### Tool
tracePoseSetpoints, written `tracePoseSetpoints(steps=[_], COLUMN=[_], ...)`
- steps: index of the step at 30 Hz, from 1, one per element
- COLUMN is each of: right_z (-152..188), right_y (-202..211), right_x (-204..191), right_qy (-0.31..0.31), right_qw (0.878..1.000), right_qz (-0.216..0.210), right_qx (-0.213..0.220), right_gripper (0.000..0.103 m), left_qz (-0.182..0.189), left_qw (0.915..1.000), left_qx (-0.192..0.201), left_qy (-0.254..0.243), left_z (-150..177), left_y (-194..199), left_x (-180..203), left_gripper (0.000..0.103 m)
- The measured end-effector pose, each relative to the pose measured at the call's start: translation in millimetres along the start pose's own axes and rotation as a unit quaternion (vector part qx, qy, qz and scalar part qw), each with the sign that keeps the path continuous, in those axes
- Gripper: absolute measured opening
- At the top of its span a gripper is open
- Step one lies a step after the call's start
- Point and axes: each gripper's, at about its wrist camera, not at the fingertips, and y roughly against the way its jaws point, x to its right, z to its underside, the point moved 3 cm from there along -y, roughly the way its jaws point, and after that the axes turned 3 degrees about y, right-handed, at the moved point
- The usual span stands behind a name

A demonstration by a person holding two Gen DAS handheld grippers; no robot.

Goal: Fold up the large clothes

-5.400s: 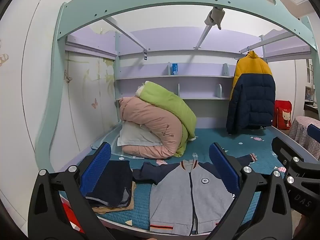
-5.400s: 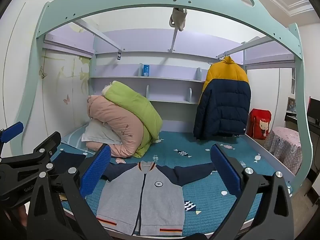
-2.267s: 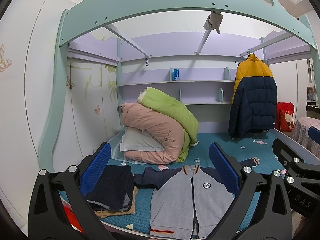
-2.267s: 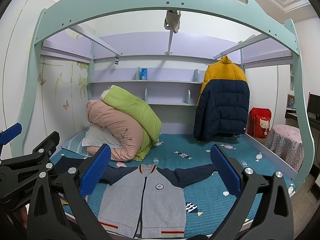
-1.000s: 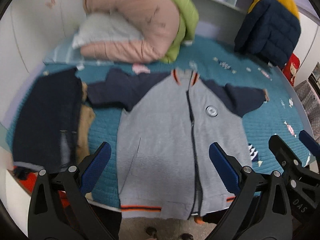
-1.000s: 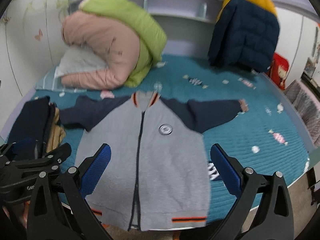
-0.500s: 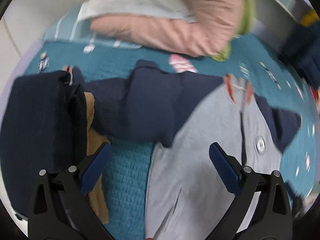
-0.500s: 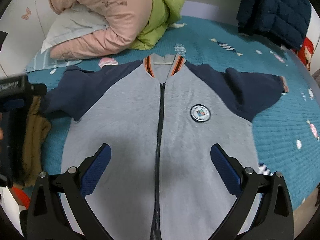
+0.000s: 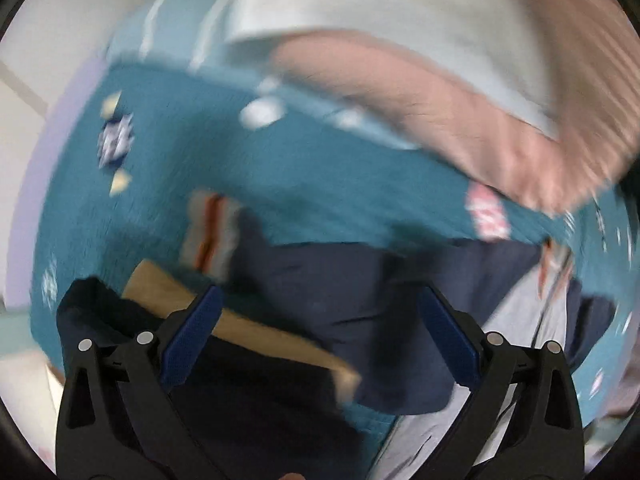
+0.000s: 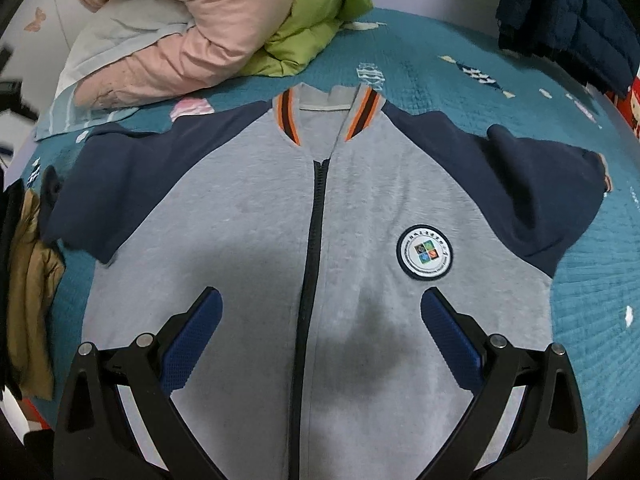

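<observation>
A grey zip jacket [image 10: 256, 248] with navy sleeves lies flat, front up, on the teal bedspread [image 10: 432, 76]. My right gripper [image 10: 320, 312] is open and empty, just above the jacket's lower front over the zip. My left gripper [image 9: 316, 312] is open and empty over the jacket's navy left sleeve [image 9: 344, 292]; the sleeve's grey and orange cuff [image 9: 210, 236] lies up and left of it. The left wrist view is blurred.
A pile of folded dark and tan clothes [image 9: 256, 364] lies left of the sleeve, also in the right wrist view [image 10: 28, 272]. Pink and green quilts [image 10: 192, 28] and a pillow [image 9: 400, 12] are heaped behind. A navy puffer coat [image 10: 568, 16] hangs at the far right.
Both grippers have come down close to the bed. The left has swung left over the sleeve and cuff. The right has lowered over the jacket's front.
</observation>
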Motion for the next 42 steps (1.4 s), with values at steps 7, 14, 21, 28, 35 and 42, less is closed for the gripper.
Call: tracePoseSetpoints(steps=[7,14,21,28,35,42], right_z=[-0.8,-1.8,-5.9,-15.7,-42.8,-71.9], right_y=[-17.0,-24.2,-26.7,-24.8,-28.7,-55.6], right_x=[-8.3,-15.8,-22.9,-32.3,-70.8,-141.2], right_qy=[0.012,0.017,0.027,0.026,0.035,0.085], right_qw=[1.0,1.0,1.0,0.999,0.994,0.986], right_qz=[-0.009,-0.011,-0.008,-0.024,-0.091,-0.133], right_qx=[-0.007,-0.01,-0.006,0.012,0.046,0.05], right_gripper=[0.096,0.096,0.096,0.096,0.096,0.048], left_qz=[-0.032,-0.016,-0.043,0.048,0.181,0.235], left_qw=[0.9949,0.9895,0.9917,0.9979,0.9705,0.939], left_qx=[-0.087,-0.126,-0.103,0.026,0.157,0.247], left_qy=[0.038,0.067,0.065,0.036,0.026,-0.041], left_z=[-14.5,-18.9,-18.6,-7.2,26.8,61.4], left_y=[-55.1,-86.5,-99.5,-32.4,50.4,133.2], left_x=[-40.9,-40.2,-40.6,-36.4,-46.1,-14.7], left_gripper=[0.098,0.098,0.057,0.014,0.012,0.012])
